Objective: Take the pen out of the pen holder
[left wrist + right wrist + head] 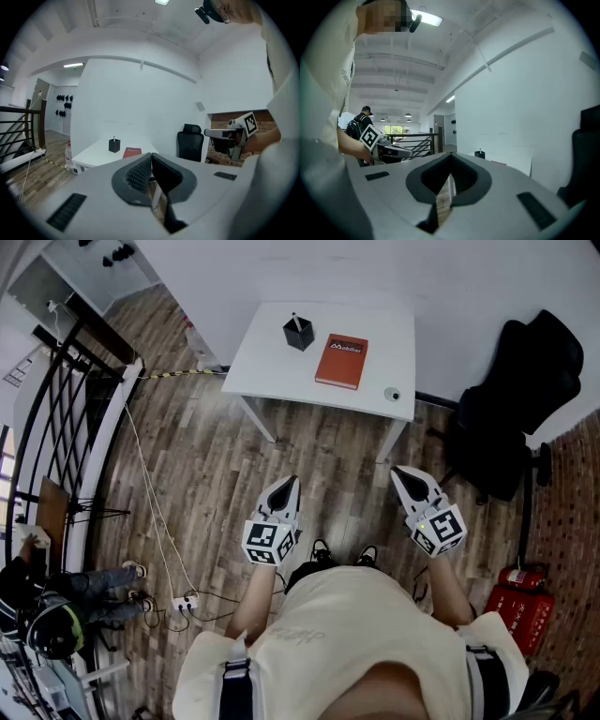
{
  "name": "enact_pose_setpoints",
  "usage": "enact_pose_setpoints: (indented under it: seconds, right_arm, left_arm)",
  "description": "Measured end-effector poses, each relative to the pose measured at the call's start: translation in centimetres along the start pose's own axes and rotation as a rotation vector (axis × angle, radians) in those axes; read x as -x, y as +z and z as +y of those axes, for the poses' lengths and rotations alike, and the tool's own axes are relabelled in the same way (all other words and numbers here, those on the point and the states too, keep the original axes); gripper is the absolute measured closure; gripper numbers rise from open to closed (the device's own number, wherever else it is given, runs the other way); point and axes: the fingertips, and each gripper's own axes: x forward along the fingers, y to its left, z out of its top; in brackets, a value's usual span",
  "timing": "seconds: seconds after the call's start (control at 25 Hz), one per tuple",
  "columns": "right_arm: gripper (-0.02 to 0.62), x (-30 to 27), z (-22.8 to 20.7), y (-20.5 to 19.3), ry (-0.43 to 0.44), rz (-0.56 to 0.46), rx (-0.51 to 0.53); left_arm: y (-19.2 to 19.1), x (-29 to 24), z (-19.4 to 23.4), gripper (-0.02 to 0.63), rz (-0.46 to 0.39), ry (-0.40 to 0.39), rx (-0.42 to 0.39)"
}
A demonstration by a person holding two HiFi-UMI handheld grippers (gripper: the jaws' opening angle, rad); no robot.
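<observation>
A black pen holder point(298, 334) with a pen point(295, 322) standing in it sits on the white table point(272, 362) far ahead of me. Both grippers hang over the wooden floor, well short of the table. My left gripper point(292, 480) points toward the table, and its jaws meet at the tip with nothing between them. My right gripper point(397, 471) is likewise shut and empty. In the left gripper view the pen holder point(114, 146) shows small beyond the closed tip of the left gripper point(151, 155). The right gripper view has the pen holder point(480, 154) far off past the right gripper point(451, 154).
A red book point(341, 361) and a small round object point(392, 394) lie on the table. A black office chair point(511, 399) stands to the table's right, with a red fire extinguisher point(517, 601) near my right side. A railing point(66, 418) and a cable with a power strip point(185, 602) are on the left.
</observation>
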Motion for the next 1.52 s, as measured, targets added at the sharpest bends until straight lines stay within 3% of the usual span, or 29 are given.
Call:
enact_pose_setpoints:
  seconds: [0.16,0.64,0.88,1.24,1.52]
  right_arm:
    - [0.589,-0.8,0.5,0.5,0.005,-0.026,-0.026]
    - [0.589,-5.3,2.0,-0.9,-0.008,0.027,-0.038]
    - [0.589,-8.5,2.8,-1.4,-0.024,0.038,-0.049]
    - [0.589,-12.0,1.7,-0.1,0.021,0.052,-0.042]
    - [0.589,-16.9,-2.0,-1.8,0.036,0.065,-0.047]
  left_arm:
    - [-0.4,0.8,1.5,0.588,0.009,0.009,0.006]
    - [-2.5,1.8,9.4,0.588,0.036,0.022,0.066]
    - [-3.5,1.5,11.5,0.588,0.066,-0.017,0.067]
    - [-2.4,0.2,12.9,0.588,0.068,0.008,0.08]
    - [-1.2,-3.1,17.5,0.588,0.088,0.061,0.047]
